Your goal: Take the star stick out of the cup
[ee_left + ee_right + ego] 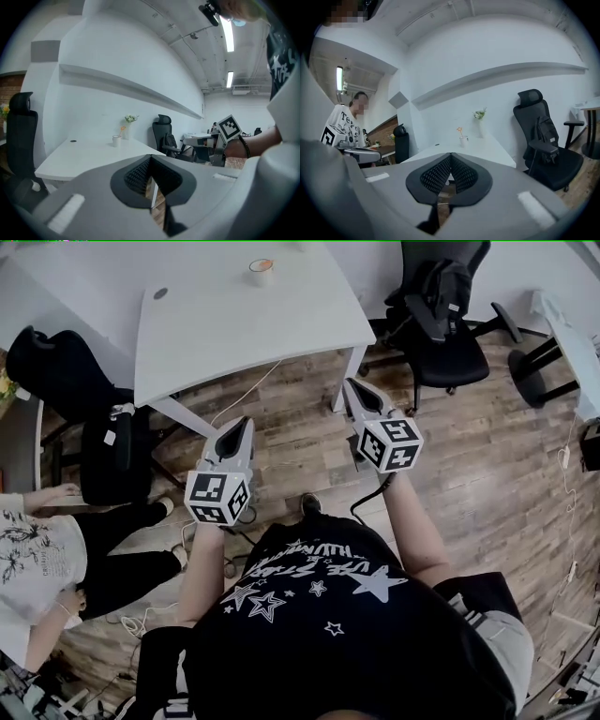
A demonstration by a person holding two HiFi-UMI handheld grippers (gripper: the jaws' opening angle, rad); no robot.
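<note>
The person stands back from the white rectangular table with both tools held out in front and aimed toward it, so the task appears not yet begun. The left gripper has its grey jaws pressed together with nothing between the black ribbed pads. The right gripper is likewise clenched and empty. Keeping them closed looks like a carrying posture for the approach, since nothing is within reach.

The small white cup sits near the far edge of the table, well apart from both grippers. In the right gripper view, the thin orange stick topped with a star stands upright in the cup. Its star is clear above the rim, which leaves a free length to pinch. Just beside the cup stands a slim white vase with green sprigs, close enough that a sideways approach could knock it.

A black office chair stands to the table's right and a seated person in a white printed shirt is at the left, both off the direct path. The next move likely calls for stepping closer and opening one pair of jaws.
</note>
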